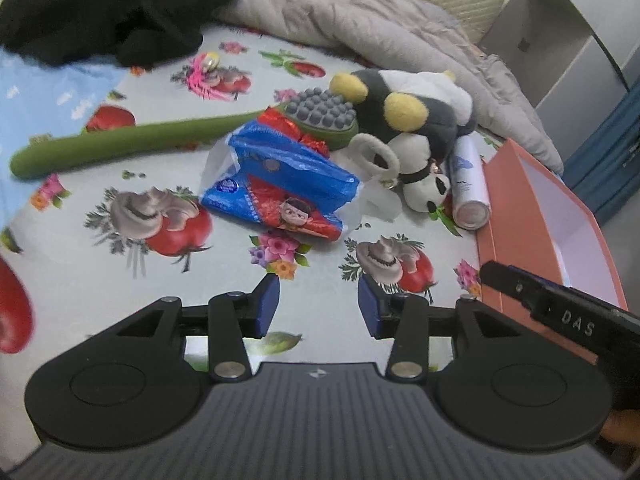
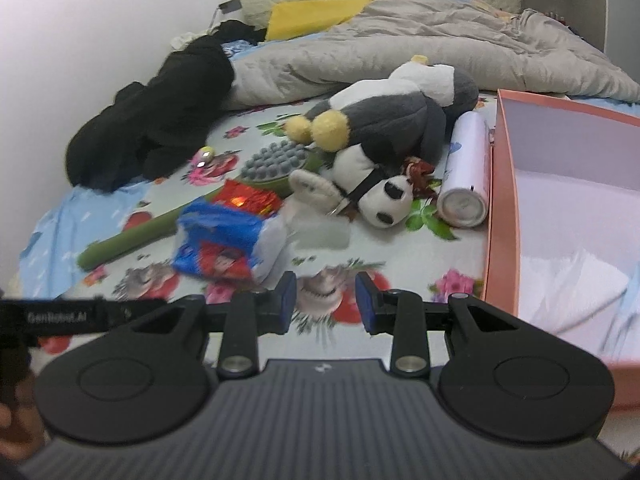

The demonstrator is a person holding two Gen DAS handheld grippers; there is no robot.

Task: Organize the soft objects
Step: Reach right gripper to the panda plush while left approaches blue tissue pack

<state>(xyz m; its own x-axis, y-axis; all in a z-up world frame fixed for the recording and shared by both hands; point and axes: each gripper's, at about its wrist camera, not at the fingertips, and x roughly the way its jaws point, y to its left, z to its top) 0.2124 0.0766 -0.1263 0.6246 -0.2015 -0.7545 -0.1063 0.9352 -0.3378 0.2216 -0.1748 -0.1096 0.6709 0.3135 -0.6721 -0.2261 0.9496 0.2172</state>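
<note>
Left wrist view: the left gripper (image 1: 319, 306) hovers over the bed (image 1: 120, 280), fingers wide and holding nothing, aimed at the blue snack packet (image 1: 280, 184). The right gripper (image 2: 326, 304) is likewise wide and empty beside the pink box (image 2: 505, 200). The penguin plush (image 1: 404, 112) and panda plush (image 1: 424, 176) lie near the box, ungathered. Judged step: choosing a pick; next, descend and close.
</note>
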